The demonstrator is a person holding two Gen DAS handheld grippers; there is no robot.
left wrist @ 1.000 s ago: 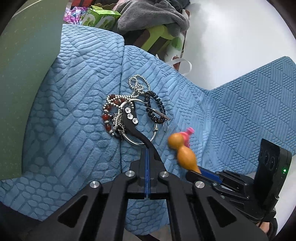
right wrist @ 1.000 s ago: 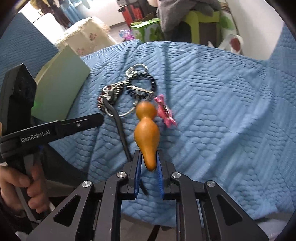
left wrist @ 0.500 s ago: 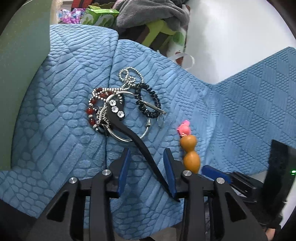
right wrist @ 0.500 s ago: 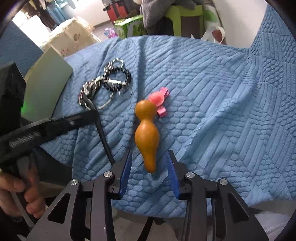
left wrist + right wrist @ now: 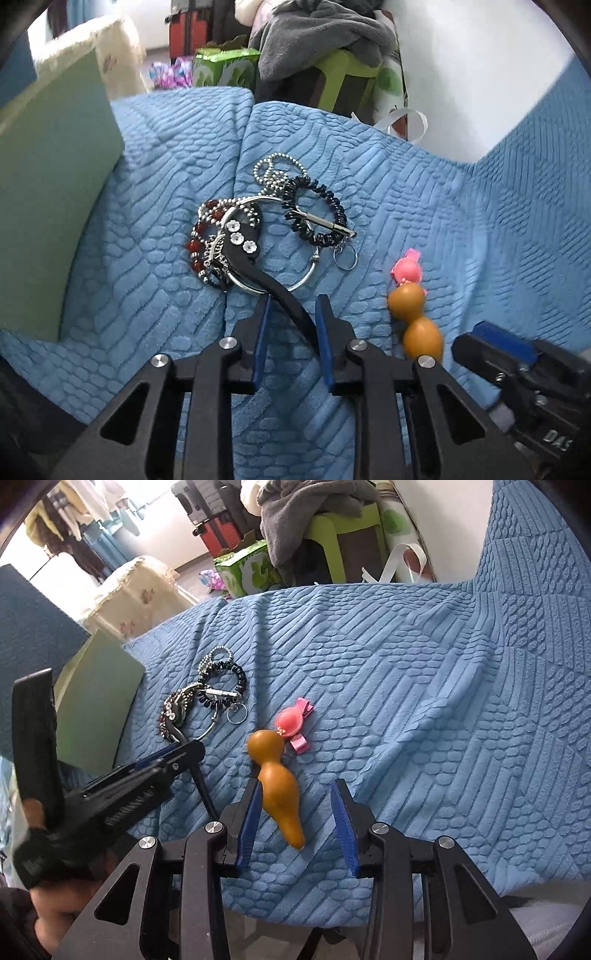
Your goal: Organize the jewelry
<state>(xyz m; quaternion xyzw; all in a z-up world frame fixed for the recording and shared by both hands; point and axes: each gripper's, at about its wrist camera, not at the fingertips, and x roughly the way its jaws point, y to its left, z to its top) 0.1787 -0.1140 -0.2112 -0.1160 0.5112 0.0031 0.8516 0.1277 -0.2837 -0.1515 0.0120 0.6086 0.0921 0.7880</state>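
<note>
Left wrist view shows your left gripper (image 5: 291, 328) with its jaws partly apart and closing; the black strap (image 5: 291, 314) it was clamped on a second ago now runs loose between the blue pads (image 5: 260, 343), touching neither as far as you can see. That strap leads up to the tangle of jewelry (image 5: 258, 236) at mid-frame: red beads, a silver ring, a ball chain and a black coil bracelet (image 5: 317, 214), all lying on the blue cover (image 5: 443, 206).

In the right wrist view your right gripper (image 5: 295, 823) stands partly spread and holds nothing; the orange gourd charm (image 5: 277, 786) it gripped a second ago lies on the cover, its narrow end between the pads, with the pink clip (image 5: 291, 723) touching its round end.

So both pieces look set down, and the sorting seems barely begun, since the tangle is not yet separated.

For room, the right half of that frame is bare cover. The green board (image 5: 96, 709) crowds the left, and the cover's near edge drops away just under your fingers.
</note>
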